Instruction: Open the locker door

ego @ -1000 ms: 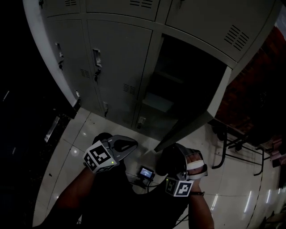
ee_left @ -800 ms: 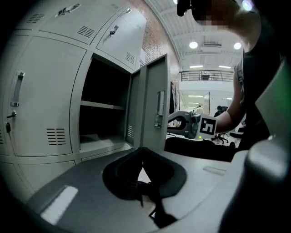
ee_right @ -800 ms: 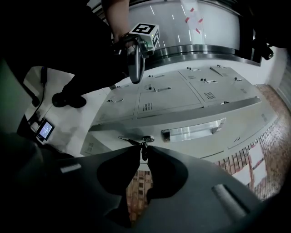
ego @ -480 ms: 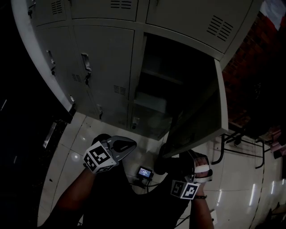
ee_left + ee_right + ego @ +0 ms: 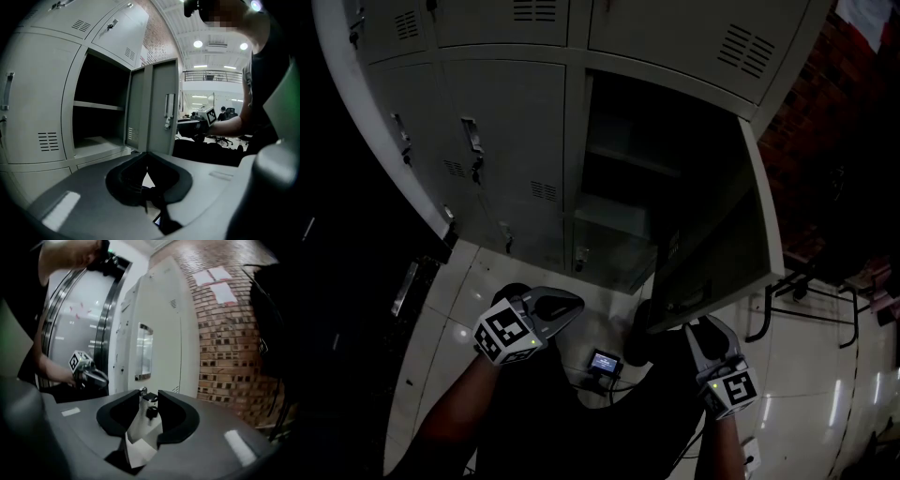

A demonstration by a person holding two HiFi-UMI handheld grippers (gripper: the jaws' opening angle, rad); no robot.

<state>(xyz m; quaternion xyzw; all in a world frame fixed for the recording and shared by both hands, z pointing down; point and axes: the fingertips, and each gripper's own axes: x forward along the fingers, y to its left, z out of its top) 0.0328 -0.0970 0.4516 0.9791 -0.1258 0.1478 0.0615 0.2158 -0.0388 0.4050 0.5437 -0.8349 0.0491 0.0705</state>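
The grey locker door [image 5: 727, 234] stands swung out to the right, its compartment [image 5: 628, 159] dark with one shelf. My right gripper [image 5: 697, 328] sits just below the door's lower edge. Its jaws are opening and stand apart. In the right gripper view the door's small lock with its key [image 5: 150, 405] shows in the gap of the right gripper [image 5: 149, 394], and the pads do not press on it. My left gripper [image 5: 575, 302] hangs lower left over the floor, shut on nothing. The left gripper view shows the left gripper [image 5: 146, 153] facing the door [image 5: 157, 108] and its handle [image 5: 169, 110].
Closed lockers [image 5: 502, 159] with handles fill the bank to the left and above. A small device with a lit screen [image 5: 605, 361] lies on the tiled floor between my arms. A dark chair frame [image 5: 797, 291] and a brick wall [image 5: 825, 141] stand to the right.
The door has swung further open to the right. My right gripper's jaws have spread apart and it has turned and shifted right under the door. The left gripper has stayed put.
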